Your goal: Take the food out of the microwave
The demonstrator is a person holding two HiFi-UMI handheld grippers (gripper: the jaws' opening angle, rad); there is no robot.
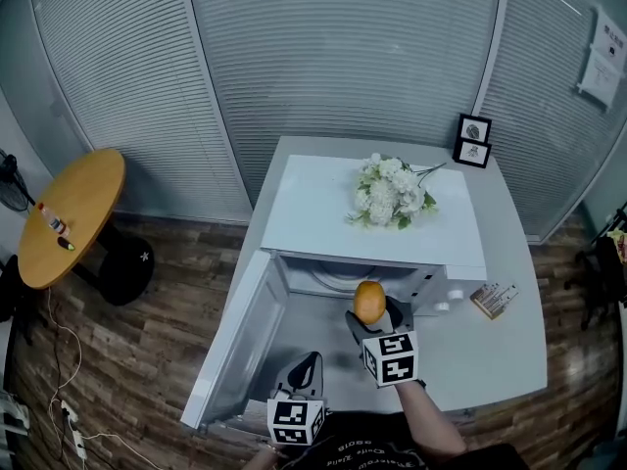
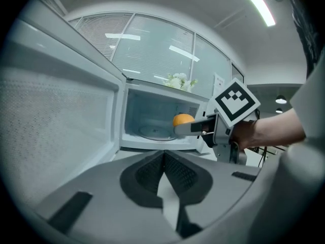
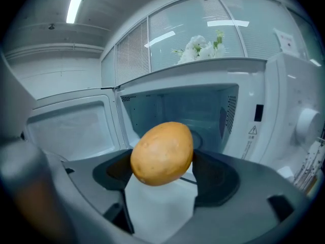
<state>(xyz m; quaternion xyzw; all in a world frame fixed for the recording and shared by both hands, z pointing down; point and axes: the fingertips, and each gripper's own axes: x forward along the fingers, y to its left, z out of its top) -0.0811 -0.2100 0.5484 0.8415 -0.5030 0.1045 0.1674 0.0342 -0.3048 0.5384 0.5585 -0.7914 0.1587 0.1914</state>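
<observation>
The white microwave [image 1: 313,213] stands on a grey table with its door [image 1: 235,331] swung open to the left. A round yellow-orange piece of food [image 1: 369,303] hangs at the mouth of the cavity, and my right gripper [image 1: 371,313] is shut on it. In the right gripper view the food [image 3: 162,154] fills the space between the jaws, with the cavity [image 3: 203,111] behind it. My left gripper [image 1: 305,369] is lower and nearer me, beside the door, shut and holding nothing. The left gripper view shows the food [image 2: 183,119], the right gripper [image 2: 190,127] and the glass turntable [image 2: 155,132].
A bunch of white flowers [image 1: 392,192] lies on top of the microwave. Two small photo frames [image 1: 473,140] and a small box [image 1: 493,300] sit on the table. A round wooden table [image 1: 69,213] stands at the left, with cables [image 1: 59,409] on the floor.
</observation>
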